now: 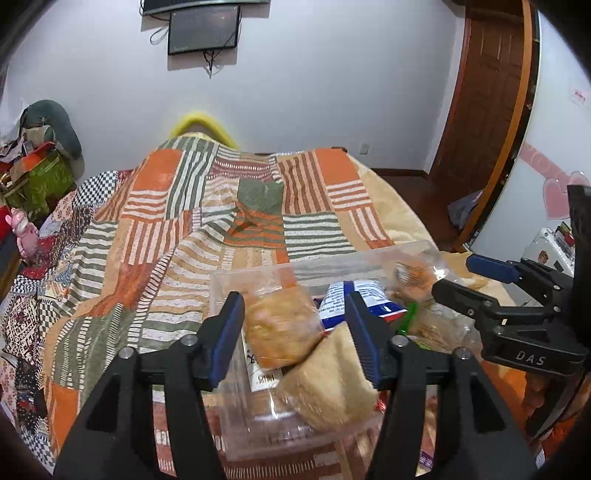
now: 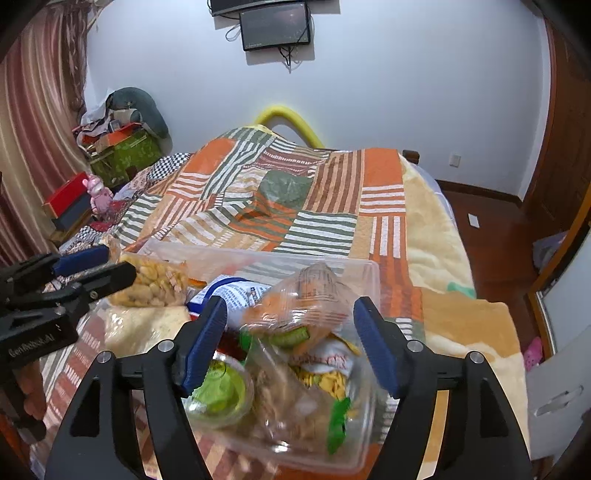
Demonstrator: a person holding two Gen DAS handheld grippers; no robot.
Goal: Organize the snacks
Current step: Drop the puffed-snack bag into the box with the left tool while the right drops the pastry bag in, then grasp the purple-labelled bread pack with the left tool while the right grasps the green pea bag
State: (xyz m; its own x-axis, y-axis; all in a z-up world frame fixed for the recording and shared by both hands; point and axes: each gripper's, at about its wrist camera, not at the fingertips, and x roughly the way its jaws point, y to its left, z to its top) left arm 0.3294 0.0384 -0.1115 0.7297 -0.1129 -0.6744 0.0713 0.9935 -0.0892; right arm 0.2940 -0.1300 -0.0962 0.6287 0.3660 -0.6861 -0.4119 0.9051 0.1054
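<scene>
Patchwork quilt [image 1: 229, 206] in orange, green and white stripes covered the bed; white wall [image 1: 314, 92] behind with a dark screen [image 1: 203, 31] mounted high. Clear plastic container [image 2: 364, 273] sat on the quilt, packed with snacks. Left gripper [image 1: 297, 332] hung over the container's left half, fingers [image 1: 227, 328] spread and released; a clear bag of orange-yellow crackers [image 1: 279, 328] lay between them, near the left finger, and a pale beige triangular pack [image 1: 332, 380] rested against the right finger, not pinched. Blue-and-white packet [image 1: 345, 301] lay just behind. Right gripper [image 2: 291, 343] hovered over the right half, fingers [image 2: 205, 339] apart and gripping nothing; a crinkled clear bag with orange contents [image 2: 303, 306] sat between them, touching neither. Below it: green-lidded cup [image 2: 221, 391], bag of brown nuts [image 2: 288, 402], yellow snack pack [image 2: 328, 380]. Bag of pale puffs [image 2: 155, 282] lay at the container's far left, beside the left gripper's tip.
</scene>
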